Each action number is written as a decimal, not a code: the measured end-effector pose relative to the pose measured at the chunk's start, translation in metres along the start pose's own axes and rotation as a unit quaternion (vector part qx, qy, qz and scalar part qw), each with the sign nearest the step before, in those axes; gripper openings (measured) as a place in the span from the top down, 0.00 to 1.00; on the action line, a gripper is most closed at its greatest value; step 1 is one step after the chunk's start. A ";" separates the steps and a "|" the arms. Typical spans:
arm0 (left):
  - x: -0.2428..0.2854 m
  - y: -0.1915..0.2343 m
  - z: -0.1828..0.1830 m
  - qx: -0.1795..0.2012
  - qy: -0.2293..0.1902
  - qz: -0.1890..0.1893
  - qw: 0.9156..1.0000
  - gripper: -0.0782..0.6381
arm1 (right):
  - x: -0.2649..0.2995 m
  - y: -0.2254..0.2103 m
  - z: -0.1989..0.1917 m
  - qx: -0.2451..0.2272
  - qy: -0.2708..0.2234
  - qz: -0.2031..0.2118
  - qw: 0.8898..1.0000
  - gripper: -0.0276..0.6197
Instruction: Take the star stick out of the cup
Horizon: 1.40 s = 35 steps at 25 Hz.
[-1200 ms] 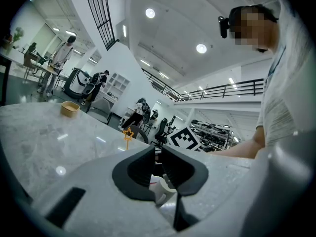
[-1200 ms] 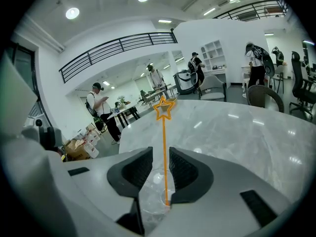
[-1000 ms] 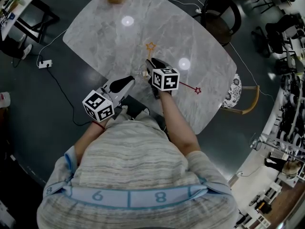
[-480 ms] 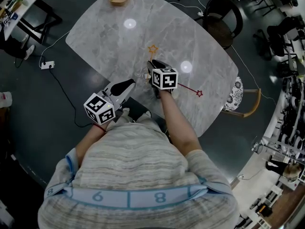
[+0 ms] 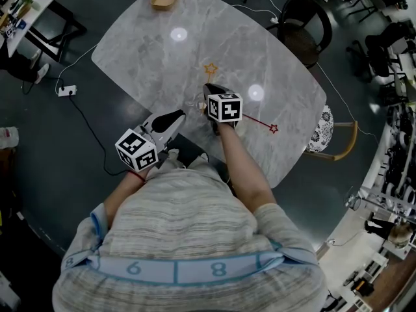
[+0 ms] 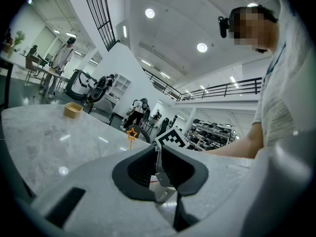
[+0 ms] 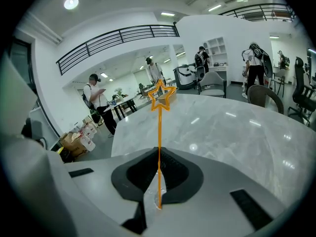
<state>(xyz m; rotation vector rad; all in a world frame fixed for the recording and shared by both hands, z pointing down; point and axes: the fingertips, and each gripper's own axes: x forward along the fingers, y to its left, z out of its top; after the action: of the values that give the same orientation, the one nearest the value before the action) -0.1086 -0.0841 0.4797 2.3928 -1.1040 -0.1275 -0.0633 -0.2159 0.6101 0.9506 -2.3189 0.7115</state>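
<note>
The right gripper (image 7: 158,174) is clamped on the orange star stick (image 7: 159,132), whose foot seems to be still in the clear cup (image 5: 192,101). The left gripper (image 6: 157,157) appears to pinch the cup's rim. A tilted pull could snag the stick — tipping the cup.

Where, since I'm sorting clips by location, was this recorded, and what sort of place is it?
Probably a large open-plan office or lab hall: a railed mezzanine runs overhead, and office chairs and storage racks stand around a marble-look table.
</note>
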 end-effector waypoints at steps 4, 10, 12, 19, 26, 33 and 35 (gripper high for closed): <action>0.000 -0.001 0.001 0.001 0.000 -0.001 1.000 0.82 | -0.001 0.001 0.000 0.001 0.000 0.000 1.000 0.93; 0.001 -0.001 0.002 0.001 0.000 -0.005 1.000 0.82 | -0.006 0.001 0.007 0.005 -0.011 0.001 1.000 0.93; 0.002 -0.002 0.002 0.002 0.000 -0.007 1.000 0.82 | -0.011 0.001 0.012 0.010 -0.021 0.001 1.000 0.93; 0.008 -0.008 0.002 0.005 0.001 -0.021 1.000 0.82 | -0.034 -0.004 0.033 0.035 -0.066 -0.003 0.997 0.93; 0.019 -0.018 0.001 0.010 0.007 -0.044 0.999 0.82 | -0.066 -0.017 0.054 0.062 -0.115 -0.014 0.991 0.93; 0.029 -0.032 -0.003 0.013 0.016 -0.064 0.998 0.82 | -0.108 -0.043 0.064 0.117 -0.173 -0.033 0.977 0.93; 0.033 -0.036 -0.005 0.013 0.019 -0.070 0.997 0.82 | -0.120 -0.056 0.062 0.140 -0.187 -0.042 0.971 0.93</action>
<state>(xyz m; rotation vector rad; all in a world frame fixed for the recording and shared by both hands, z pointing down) -0.0605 -0.0865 0.4704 2.4857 -0.9259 -0.1163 0.0351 -0.2343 0.5039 1.4075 -2.5188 0.9069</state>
